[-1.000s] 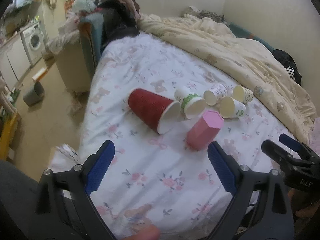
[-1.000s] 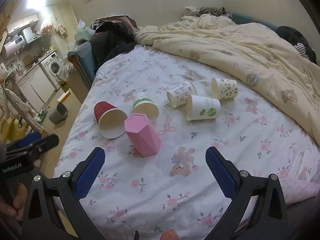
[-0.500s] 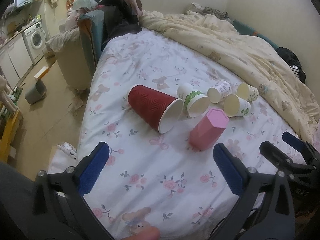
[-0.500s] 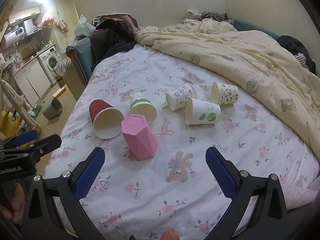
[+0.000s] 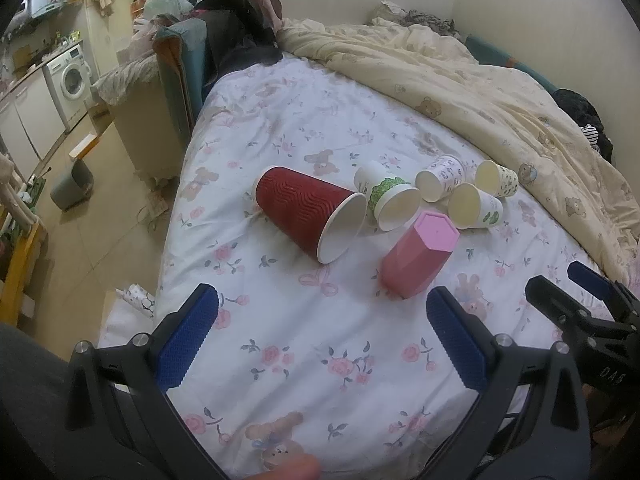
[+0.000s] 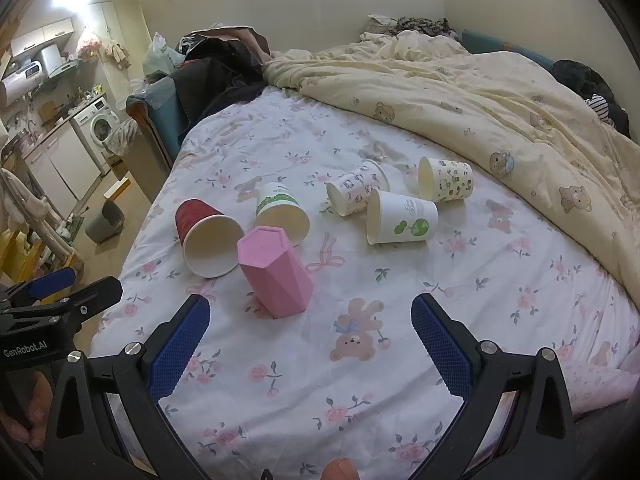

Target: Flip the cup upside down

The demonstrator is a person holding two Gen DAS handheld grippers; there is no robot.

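Cups lie scattered across the flowered sheet [image 5: 304,360], and through the left wrist camera the pink faceted cup [image 5: 416,258] stands mouth-down with its closed base up, leaning toward one o'clock. At its ten o'clock the red ribbed cup [image 5: 308,216] lies on its side, long axis running from ten to four o'clock, white mouth toward four. Just past it a green-banded paper cup [image 5: 386,200] also lies on its side, mouth toward the camera. Three small patterned paper cups [image 5: 464,192] lie clustered at the pink cup's one o'clock. The left gripper [image 5: 320,340] hovers above the sheet with its blue pads spread wide, holding nothing. The right gripper [image 5: 572,292] shows at the three o'clock edge; I cannot tell its state here.

From the right wrist camera, the pink faceted cup [image 6: 276,276] leans toward eleven o'clock, base up, touching the rim of the red ribbed cup [image 6: 206,236], whose mouth faces five o'clock. The right gripper [image 6: 312,344] is spread wide and empty, with the pink cup just ahead of its left pad. The cream quilt [image 6: 500,112] is heaped at one o'clock.
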